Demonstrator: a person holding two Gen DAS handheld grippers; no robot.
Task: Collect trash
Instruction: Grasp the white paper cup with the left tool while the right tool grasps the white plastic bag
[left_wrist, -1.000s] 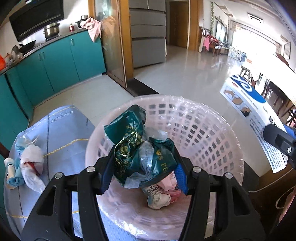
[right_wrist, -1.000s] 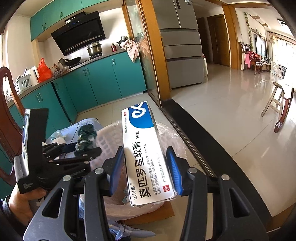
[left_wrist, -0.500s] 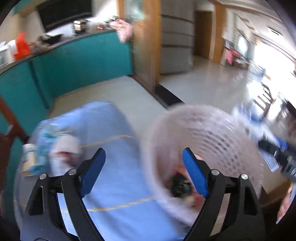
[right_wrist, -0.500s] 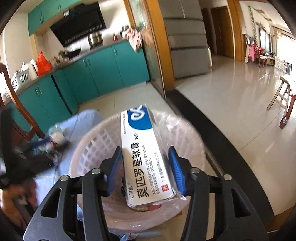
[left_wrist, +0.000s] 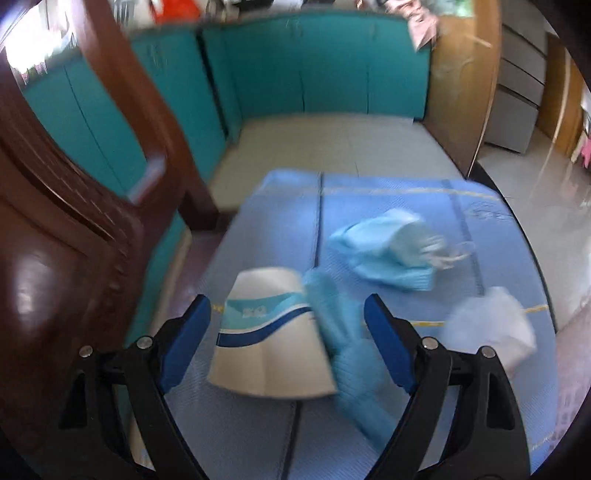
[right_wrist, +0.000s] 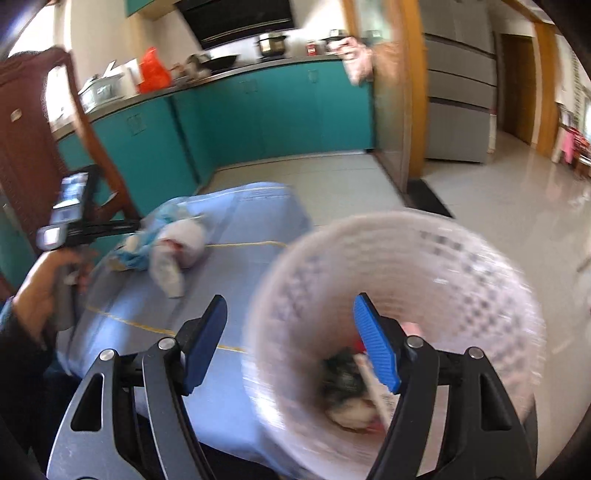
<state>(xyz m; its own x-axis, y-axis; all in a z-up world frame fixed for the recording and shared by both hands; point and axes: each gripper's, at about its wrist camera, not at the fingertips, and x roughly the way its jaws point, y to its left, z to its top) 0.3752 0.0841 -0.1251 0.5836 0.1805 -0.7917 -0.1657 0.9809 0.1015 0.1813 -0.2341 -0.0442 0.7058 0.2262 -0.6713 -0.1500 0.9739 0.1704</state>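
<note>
My left gripper is open over the blue cloth, its pads clear of the white paper cup and the crumpled blue wad lying between them. A light blue mask bundle and a white crumpled wrapper lie further right. My right gripper hangs over the near rim of the pink mesh basket, jaws opening with nothing pressed between them. The white box and dark wrapper lie inside the basket. In the right wrist view the left gripper, held by a hand, reaches the trash pile.
A dark wooden chair stands close on the left of the cloth-covered table. Teal kitchen cabinets run along the back, with a pot and a red bag on the counter. A grey fridge and shiny tiled floor lie to the right.
The left gripper dropped the green wrapper into the basket and swung left to the cup and blue wad. The right gripper opened and the white box fell into the basket.
</note>
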